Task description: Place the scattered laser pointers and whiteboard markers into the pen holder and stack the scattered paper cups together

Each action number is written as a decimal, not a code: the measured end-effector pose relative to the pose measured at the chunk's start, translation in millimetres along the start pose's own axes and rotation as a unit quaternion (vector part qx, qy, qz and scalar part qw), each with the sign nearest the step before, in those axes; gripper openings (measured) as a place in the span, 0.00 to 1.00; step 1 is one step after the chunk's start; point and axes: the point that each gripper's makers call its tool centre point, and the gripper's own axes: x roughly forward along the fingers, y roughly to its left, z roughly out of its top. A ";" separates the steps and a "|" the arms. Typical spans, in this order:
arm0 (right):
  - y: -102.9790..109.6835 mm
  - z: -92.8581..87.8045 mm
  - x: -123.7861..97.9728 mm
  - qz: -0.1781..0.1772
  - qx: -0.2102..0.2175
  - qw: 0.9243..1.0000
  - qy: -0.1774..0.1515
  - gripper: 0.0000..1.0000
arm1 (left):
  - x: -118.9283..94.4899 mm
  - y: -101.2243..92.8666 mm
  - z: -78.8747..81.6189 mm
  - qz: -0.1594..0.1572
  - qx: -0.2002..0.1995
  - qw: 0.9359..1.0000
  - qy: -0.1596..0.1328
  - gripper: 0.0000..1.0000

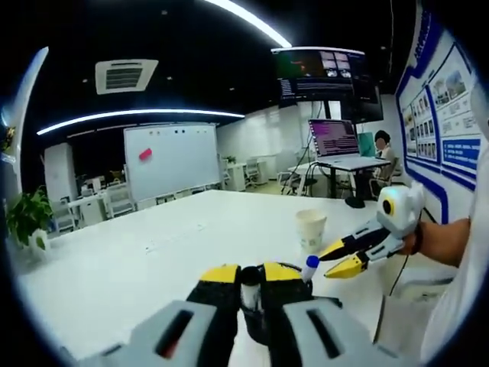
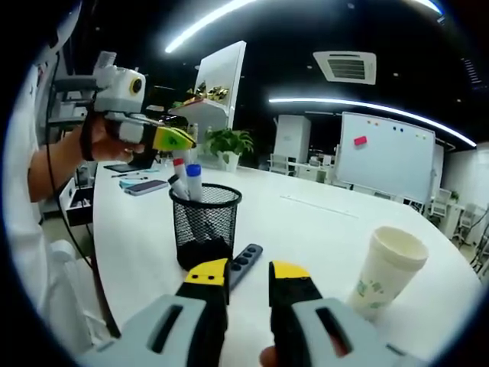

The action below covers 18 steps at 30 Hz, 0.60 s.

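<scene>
1. Pen holder (image 2: 204,222): black mesh cup on white table (image 2: 321,229), just ahead-left of right gripper (image 2: 243,277). 2 markers (image 2: 187,182) stand in it already, caps up.
2. Laser pointer (image 2: 243,264) lies flat beside holder's base, touching or nearly so. Long axis runs diagonal, near end pointing at right gripper's jaws. Right gripper is the nearer 1; judging by that, it's the next pickup.
3. Right gripper: jaws apart, nothing between them.
4. Left gripper (image 1: 252,274): jaws look parted, hovering right over holder rim; a marker tip (image 1: 309,267) sticks up beside them. Can't tell if anything's held.
5. Paper cup (image 2: 386,271) upright, well right of holder, looks like a stack.
6. Right gripper view shows pointer + holder side-on; left gripper view looks down from above, adds cup (image 1: 311,229) beyond.
</scene>
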 end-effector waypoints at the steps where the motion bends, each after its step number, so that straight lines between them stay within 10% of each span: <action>1: 0.3 0.1 0.2 0.000 0.000 1.000 0.000 0.20 | -0.1 -0.7 -0.8 -0.001 0.000 1.000 0.001 0.11; 18: 2.1 0.1 1.3 0.001 -0.001 1.000 0.001 0.20 | 1.6 -1.9 -8.9 -0.005 -0.004 1.000 0.013 0.11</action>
